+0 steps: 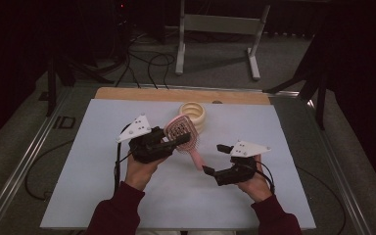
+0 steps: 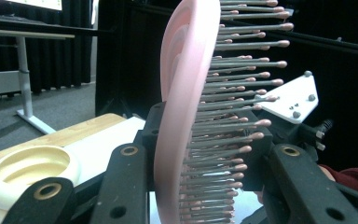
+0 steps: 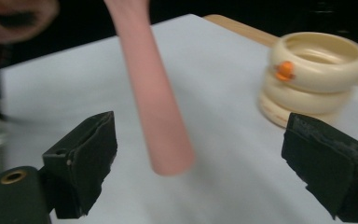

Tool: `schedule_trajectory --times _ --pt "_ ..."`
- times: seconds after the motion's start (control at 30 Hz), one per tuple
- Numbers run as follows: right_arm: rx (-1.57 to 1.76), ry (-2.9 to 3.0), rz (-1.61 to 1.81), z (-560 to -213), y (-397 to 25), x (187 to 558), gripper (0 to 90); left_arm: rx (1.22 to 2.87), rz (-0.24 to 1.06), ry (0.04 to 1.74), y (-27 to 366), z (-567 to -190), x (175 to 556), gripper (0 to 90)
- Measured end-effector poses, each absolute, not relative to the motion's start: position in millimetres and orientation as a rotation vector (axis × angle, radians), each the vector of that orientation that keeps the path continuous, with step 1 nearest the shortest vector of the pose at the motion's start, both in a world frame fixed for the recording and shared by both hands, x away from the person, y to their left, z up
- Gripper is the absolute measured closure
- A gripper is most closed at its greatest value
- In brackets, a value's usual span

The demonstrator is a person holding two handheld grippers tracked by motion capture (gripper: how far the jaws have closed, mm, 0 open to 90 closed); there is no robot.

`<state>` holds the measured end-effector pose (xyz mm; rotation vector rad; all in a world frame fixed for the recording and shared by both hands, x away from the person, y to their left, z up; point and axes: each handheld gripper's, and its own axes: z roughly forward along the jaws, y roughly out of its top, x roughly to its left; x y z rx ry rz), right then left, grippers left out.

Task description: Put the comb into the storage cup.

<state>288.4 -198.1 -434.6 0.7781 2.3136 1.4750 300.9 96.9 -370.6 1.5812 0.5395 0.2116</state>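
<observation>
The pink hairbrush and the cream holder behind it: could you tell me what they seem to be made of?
Pink hairbrush: probably moulded plastic, smooth with a soft sheen; thin grey bristles end in pink ball tips. Cream holder: seemingly matte plastic or ceramic, with stacked rounded rings.

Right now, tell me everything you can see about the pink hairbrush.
The pink hairbrush looks like smooth plastic, with a vented oval head and a plain round handle. Rows of thin grey bristles end in small pink balls. The left claw is shut on the head, holding it off the white table cover. The handle slants down toward the right claw, which is open with the handle's end between its jaws, not touching. A cream ringed bowl stands just behind it.
</observation>
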Motion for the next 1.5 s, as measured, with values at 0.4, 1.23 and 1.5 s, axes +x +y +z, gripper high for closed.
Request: schedule_trajectory --times 0.4,1.23,1.5 --pt "0.911 2.123 1.46 -442.9 -218.9 283.9 10.7 1.592 0.24 0.551 101.8 -364.1 304.9 63.8" --pt "1.0 1.966 1.397 -465.4 -253.2 269.5 10.6 1.598 0.29 0.574 110.3 -353.3 311.5 63.7" --pt "1.033 1.94 1.368 -473.2 -266.4 259.4 10.6 1.624 0.315 0.589 115.8 -348.7 316.7 63.7"
